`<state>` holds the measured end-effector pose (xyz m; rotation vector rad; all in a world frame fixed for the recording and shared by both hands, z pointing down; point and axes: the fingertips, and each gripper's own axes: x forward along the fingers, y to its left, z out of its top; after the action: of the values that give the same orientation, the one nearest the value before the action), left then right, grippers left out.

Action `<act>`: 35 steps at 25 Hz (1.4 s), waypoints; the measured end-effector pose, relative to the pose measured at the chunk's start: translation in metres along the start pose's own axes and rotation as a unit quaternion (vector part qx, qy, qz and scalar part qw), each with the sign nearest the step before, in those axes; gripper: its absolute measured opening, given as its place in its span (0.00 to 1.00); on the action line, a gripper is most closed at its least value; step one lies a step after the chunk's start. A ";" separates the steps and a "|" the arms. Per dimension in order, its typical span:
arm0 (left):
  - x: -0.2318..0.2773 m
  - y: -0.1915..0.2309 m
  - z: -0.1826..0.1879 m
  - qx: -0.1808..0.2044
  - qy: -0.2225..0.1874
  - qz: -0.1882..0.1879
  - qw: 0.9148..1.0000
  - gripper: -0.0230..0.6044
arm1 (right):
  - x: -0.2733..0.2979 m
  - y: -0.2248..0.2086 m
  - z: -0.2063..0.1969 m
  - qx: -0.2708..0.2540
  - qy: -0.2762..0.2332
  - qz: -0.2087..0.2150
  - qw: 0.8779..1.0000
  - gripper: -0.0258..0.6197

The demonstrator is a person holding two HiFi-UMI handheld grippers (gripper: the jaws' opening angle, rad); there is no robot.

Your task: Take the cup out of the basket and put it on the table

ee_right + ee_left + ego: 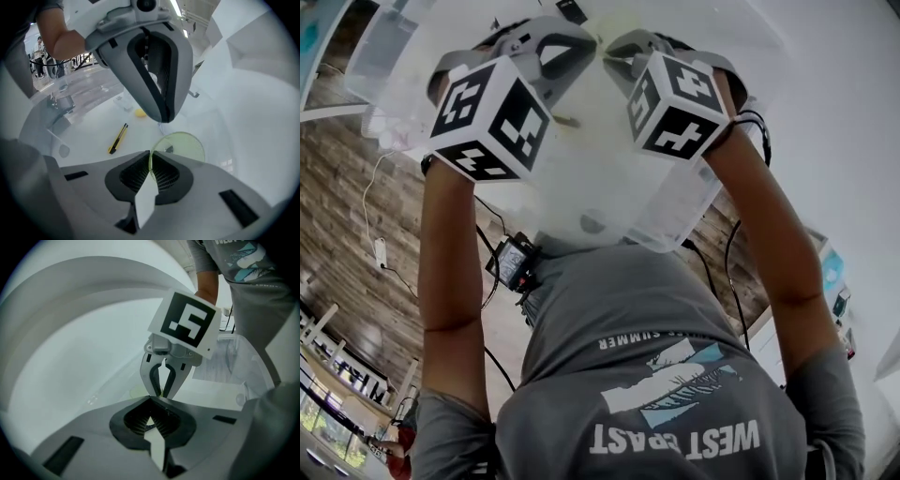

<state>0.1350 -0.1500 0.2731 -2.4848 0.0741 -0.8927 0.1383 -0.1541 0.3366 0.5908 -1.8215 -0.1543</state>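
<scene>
**Cup pinched, lift-out in hand**

Right gripper (150,161) grips cup (182,146) by its rim; cup hangs over basket (680,211) floor. Left gripper (164,116) sits just beyond, clenched, empty. Knife (118,138) lies below. Next, likely: clear the wall, carry to table (848,112), set upright, release.

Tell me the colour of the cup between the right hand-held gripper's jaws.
The round plastic cup is pale translucent green; the right gripper view shows it best.
</scene>
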 end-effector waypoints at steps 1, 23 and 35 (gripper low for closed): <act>-0.003 0.000 -0.001 0.001 0.002 0.003 1.000 0.05 | -0.005 0.001 0.006 -0.005 -0.005 -0.004 1.000 0.08; -0.104 -0.011 -0.024 -0.003 0.036 0.101 0.994 0.05 | -0.055 0.023 0.093 -0.085 -0.081 -0.076 0.990 0.08; -0.156 -0.027 -0.071 -0.027 0.091 0.149 0.984 0.05 | -0.054 0.049 0.155 -0.185 -0.148 -0.140 0.961 0.08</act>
<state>-0.0339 -0.1243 0.2424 -2.3489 0.5242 -0.9927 -0.0083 -0.1159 0.2577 0.5766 -1.9193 -0.7943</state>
